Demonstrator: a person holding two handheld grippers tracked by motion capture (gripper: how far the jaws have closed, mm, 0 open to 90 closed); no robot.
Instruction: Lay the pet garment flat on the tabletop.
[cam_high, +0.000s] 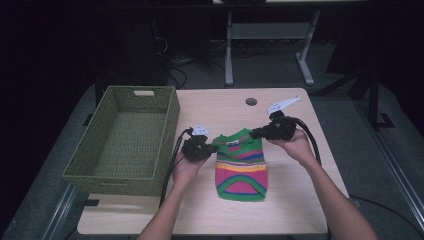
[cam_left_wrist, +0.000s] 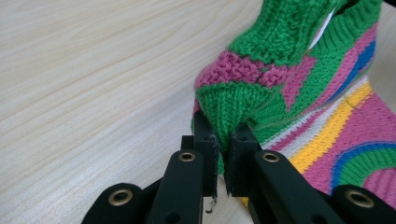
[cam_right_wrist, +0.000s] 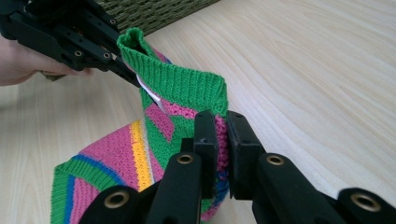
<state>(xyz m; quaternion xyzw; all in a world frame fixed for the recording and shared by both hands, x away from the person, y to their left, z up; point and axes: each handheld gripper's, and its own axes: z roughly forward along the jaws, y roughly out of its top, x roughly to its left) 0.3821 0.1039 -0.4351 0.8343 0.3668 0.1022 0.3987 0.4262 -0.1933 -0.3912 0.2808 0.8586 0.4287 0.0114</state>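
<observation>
A pale wooden worktop (cam_high: 300, 200) stands on grey floor (cam_high: 350, 115) in a dark room; a white-legged table frame (cam_high: 267, 35) stands behind.

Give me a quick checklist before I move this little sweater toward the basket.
1. Left gripper shut on the sweater at its left shoulder: ok.
2. Right gripper shut on the right shoulder: ok.
3. Collar end raised between the two grippers, hem resting on the table: ok.
4. Basket to the left, open top, nothing seen inside: ok.
5. Cables from both grippers free of the sweater: ok for the left, cannot tell for the right.
6. How deep the knit sits in the fingers: cannot tell.
</observation>
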